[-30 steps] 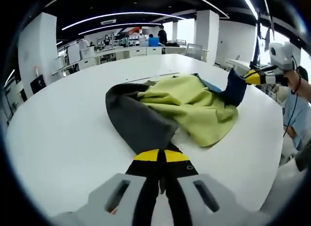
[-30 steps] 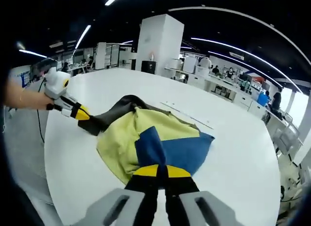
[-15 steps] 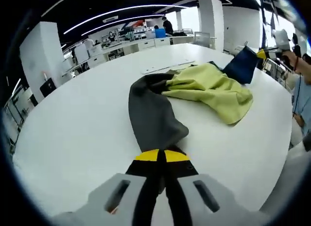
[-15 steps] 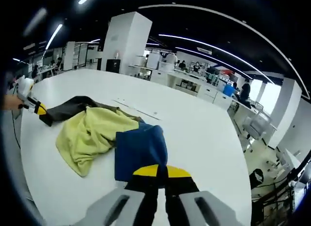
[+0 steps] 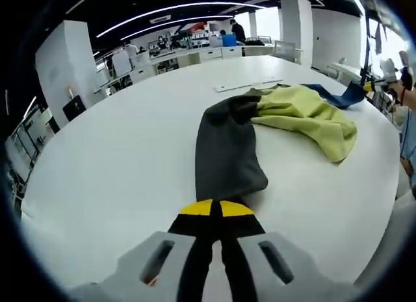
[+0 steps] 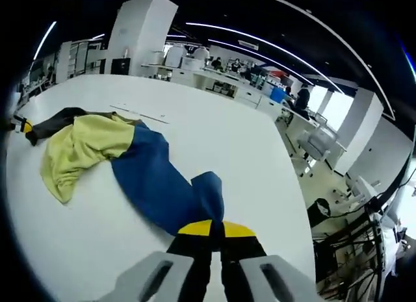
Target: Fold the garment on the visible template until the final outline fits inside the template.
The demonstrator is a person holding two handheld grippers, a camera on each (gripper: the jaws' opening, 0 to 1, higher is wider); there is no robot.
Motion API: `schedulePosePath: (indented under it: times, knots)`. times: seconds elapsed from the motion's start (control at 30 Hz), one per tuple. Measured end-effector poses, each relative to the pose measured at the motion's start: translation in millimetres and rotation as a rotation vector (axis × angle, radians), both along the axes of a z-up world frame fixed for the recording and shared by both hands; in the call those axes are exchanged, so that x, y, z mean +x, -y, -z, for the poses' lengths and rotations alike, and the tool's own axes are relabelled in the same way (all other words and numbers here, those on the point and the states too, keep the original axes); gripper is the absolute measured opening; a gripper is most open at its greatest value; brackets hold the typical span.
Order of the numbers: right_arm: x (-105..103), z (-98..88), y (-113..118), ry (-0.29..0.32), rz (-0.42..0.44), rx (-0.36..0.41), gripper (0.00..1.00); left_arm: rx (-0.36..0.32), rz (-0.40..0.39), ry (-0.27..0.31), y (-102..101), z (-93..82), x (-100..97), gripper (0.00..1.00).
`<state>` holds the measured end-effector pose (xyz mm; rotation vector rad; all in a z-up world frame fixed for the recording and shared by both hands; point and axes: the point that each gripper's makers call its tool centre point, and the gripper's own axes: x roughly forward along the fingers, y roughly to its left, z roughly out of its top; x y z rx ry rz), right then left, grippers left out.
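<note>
**A:** On the white surface [image 5: 117, 152] the garment [image 5: 286, 113] lies stretched between your two hands: grey sleeve [image 5: 224, 156] toward you, yellow-green body in the middle, blue sleeve [image 6: 156, 178] at the far end. How do you expect it to behave?

**B:** You should find it light, soft and limp, judging by the way it sags and bunches. It looks unlikely to slip, and it will not hold a crease unaided. Cuffs and hem corners look like your best holds.

**A:** And your grips?

**B:** Your left gripper [image 5: 213, 210] has its jaws closed together, pinching the grey cuff. Your right gripper [image 6: 213, 229] is likewise closed, clamped on the blue cuff.

**A:** The template?

**B:** A thin pale strip [image 5: 248, 86] lies beyond the garment; I cannot tell whether it belongs to the template.
</note>
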<state>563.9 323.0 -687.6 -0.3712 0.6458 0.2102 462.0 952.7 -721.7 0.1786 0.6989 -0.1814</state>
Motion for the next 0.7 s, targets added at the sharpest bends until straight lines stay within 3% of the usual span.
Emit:
schedulePosePath:
  times: [0.17,0.3,0.7]
  knots:
    - [3.2,12.5,22.7,-0.027,0.063,0.012,0.00,0.019,-0.023,-0.008,-23.3,2.2,3.9,0.00]
    - [0.0,22.8,29.2,-0.055,0.094,0.073,0.00,0.027,-0.037,-0.017,-35.1,6.3,7.0,0.00]
    - [-7.9,41.1,39.0,-0.121,0.116,0.015,0.00,0.064,-0.059,-0.027,-54.4,15.8,16.6,0.00]
